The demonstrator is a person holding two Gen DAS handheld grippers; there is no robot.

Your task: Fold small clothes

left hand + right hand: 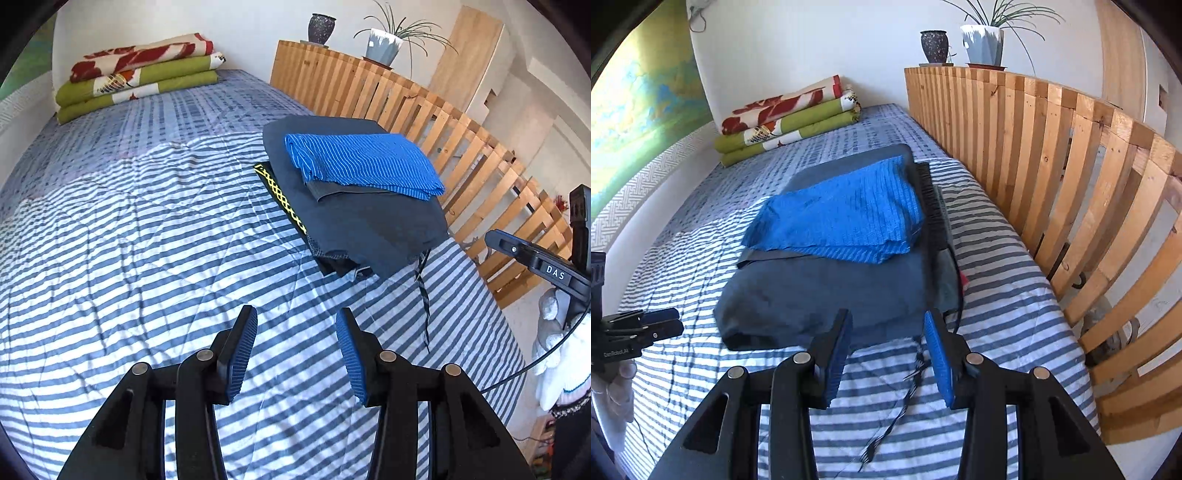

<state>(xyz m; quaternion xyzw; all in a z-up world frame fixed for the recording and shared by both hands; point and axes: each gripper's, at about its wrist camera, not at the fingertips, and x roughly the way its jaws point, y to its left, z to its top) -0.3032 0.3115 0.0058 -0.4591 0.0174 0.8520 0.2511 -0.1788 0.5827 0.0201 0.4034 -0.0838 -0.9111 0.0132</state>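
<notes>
- The bed with its blue-and-white striped cotton quilt (147, 258) fills both views; most of its near and left stretch lies bare.
- Along the bed's right edge runs the slatted pale-wood rail (1052, 155), and at the far end sits a folded green-and-red floral blanket stack (136, 74).
- Against that right edge, beside the rail, sits the pile of small clothes: a folded dark navy garment (369, 225) at the bottom, squared off and flat, with other dark layers peeking out under it.
- On top of it rests the folded bright blue ribbed cloth (365, 162), towards the pile's far half, edges fairly tidy.
- A thin dark drawstring (905, 398) trails off the pile's near corner across the quilt.
- The left gripper (295, 350) hovers over bare quilt just short of the pile, tongs spread apart, nothing between them.
- The right gripper (886, 354) hangs at the pile's near edge, tongs likewise apart and empty; its left finger (834, 354) overlaps the navy hem in view, though I cannot tell whether it touches.
- My read: folding looks all but finished, both visible pieces folded and stacked, no loose garment in sight; only that stray drawstring seems left to tuck.
</notes>
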